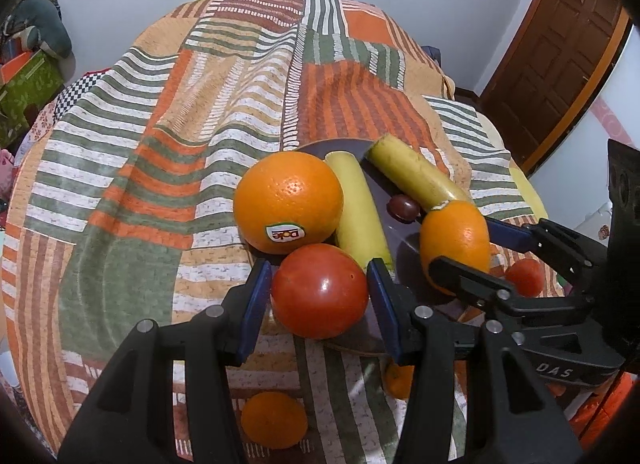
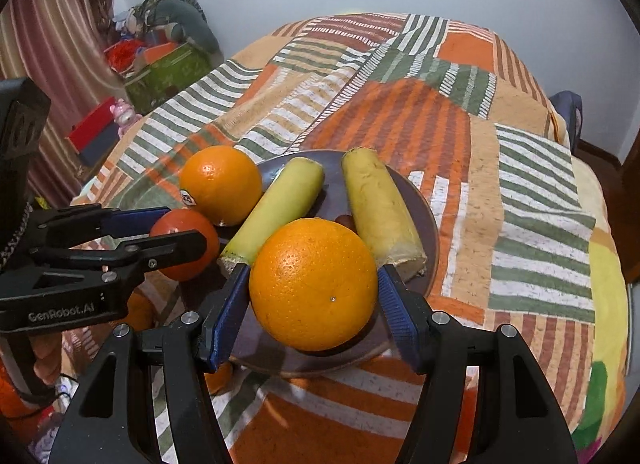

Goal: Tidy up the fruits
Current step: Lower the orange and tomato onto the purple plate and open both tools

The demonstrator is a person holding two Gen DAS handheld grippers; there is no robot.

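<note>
Left wrist view is showing the left gripper point(image 1: 319, 296) closing its blue pads on a tomato point(image 1: 319, 291), holding it just above the near rim of a dark plate point(image 1: 404, 229). Up and to the left, a stickered orange point(image 1: 288, 201) is sitting at the plate's edge, touching a banana piece point(image 1: 358, 209). A second banana piece point(image 1: 416, 177) is lying further right on the plate, with a small dark fruit point(image 1: 402, 207) between the two. To the right again, the right gripper point(image 1: 470, 252) is clamping a second orange point(image 1: 456, 244), and a smaller tomato point(image 1: 525, 276) is peeking out behind its finger. Two small oranges point(image 1: 274, 419) are lying on the striped cloth point(image 1: 140, 167) below the plate.

Right wrist view is showing the tomato point(image 2: 176, 242) in the left gripper point(image 2: 180, 229) at left, then the stickered orange point(image 2: 221, 183), and the second orange point(image 2: 313, 284) being gripped at half opening by the right gripper point(image 2: 313, 304) over the plate point(image 2: 430, 223).
</note>
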